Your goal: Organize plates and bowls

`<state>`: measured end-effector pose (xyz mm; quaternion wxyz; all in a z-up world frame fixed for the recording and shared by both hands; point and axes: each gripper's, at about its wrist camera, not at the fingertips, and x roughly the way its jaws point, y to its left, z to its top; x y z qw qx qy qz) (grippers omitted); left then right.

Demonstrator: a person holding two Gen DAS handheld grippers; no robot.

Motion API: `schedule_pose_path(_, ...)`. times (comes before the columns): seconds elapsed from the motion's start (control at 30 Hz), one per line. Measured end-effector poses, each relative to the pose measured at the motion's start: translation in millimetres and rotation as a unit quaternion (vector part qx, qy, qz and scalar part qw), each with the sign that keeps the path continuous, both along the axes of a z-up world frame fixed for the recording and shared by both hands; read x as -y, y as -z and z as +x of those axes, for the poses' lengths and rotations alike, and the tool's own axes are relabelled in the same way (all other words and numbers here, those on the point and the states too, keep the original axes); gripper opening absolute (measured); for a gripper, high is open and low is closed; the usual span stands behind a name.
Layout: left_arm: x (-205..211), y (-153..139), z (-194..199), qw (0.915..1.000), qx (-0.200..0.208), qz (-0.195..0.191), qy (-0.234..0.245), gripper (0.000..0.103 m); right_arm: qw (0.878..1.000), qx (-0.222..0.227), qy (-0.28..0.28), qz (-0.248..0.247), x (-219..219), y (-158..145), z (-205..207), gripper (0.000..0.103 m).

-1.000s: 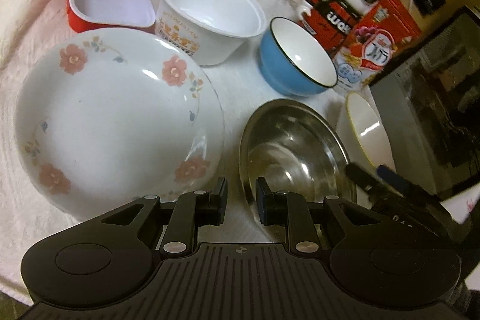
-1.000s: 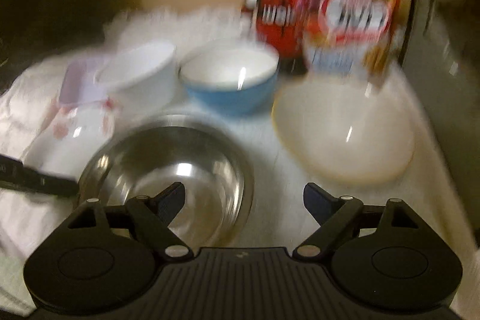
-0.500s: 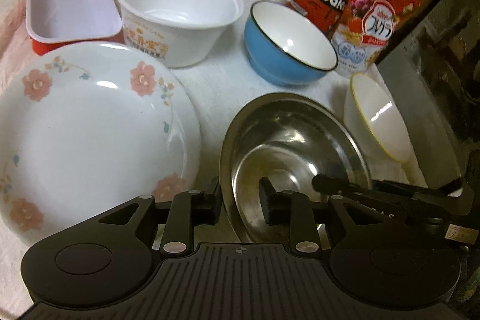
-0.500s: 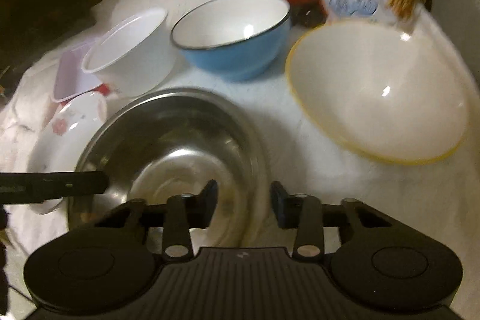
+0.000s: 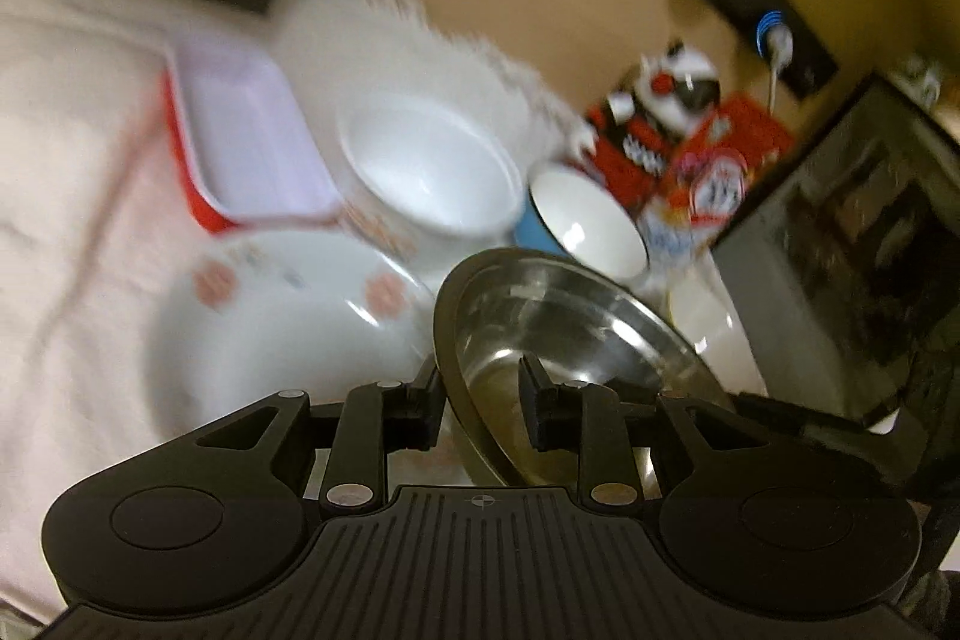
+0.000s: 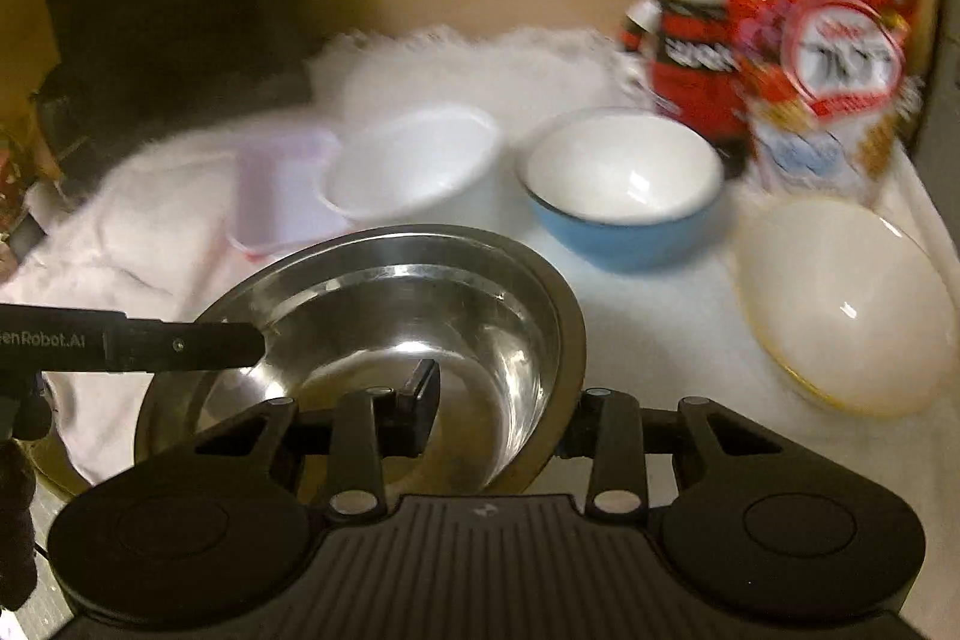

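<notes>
Both hand-held grippers (left [image 5: 483, 409], right [image 6: 501, 409]) clamp the steel bowl's [image 6: 384, 292] rim.

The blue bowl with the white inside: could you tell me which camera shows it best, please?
The right wrist view: the blue bowl shows whole, wall and white inside. In the left wrist view, the steel bowl hides its lower part.

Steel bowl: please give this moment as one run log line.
steel bowl tilted | left gripper jaws astride its rim | right gripper jaws astride opposite rim | blue bowl and flowered plate untouched
</notes>
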<state>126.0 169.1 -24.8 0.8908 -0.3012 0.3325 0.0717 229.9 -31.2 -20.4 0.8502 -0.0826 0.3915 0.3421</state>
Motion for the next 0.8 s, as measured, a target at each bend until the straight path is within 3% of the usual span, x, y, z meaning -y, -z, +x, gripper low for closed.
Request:
schedule_pose_path(0.17,-41.1,17.6,-15.0,0.9983,-0.034,0.028,-0.037,0.028,0.999,0.002,-0.035,0.005,-54.8,6.4,-10.0,0.036)
schedule_pose_path(0.3,-62.9,45.0,-17.2,0.9946,-0.077,0.049,-0.049,0.028,0.998,0.02,-0.063,-0.022,-98.8,25.1,-22.3,0.036)
schedule_pose_path(0.43,-72.0,52.4,-21.0,0.9928,-0.085,0.071,-0.046,0.027,0.994,0.035,-0.082,-0.057,-127.4,41.5,-30.0,0.036)
schedule_pose_path(0.57,-70.2,43.0,-19.1,0.9852,-0.095,0.14,-0.03,0.028,0.994,0.04,-0.077,-0.065,-130.2,44.2,-33.9,0.04)
schedule_pose_path(0.6,-72.6,43.4,-21.2,0.9845,-0.095,0.145,-0.026,0.033,0.994,0.05,-0.072,-0.064,-128.1,42.2,-36.3,0.042)
schedule_pose_path(0.63,-75.1,45.1,-21.0,0.9857,-0.092,0.139,-0.019,0.041,0.994,0.061,-0.064,-0.064,-126.0,40.5,-38.2,0.049)
schedule_pose_path(0.7,-83.9,51.2,-15.4,0.9878,-0.101,0.118,-0.008,0.039,0.994,0.078,-0.048,-0.065,-120.7,37.7,-37.8,0.052)
schedule_pose_path(0.8,-93.1,62.6,-10.3,0.9916,-0.11,0.068,0.0,0.039,0.996,0.048,-0.03,-0.062,-113.7,39.4,-26.7,0.052)
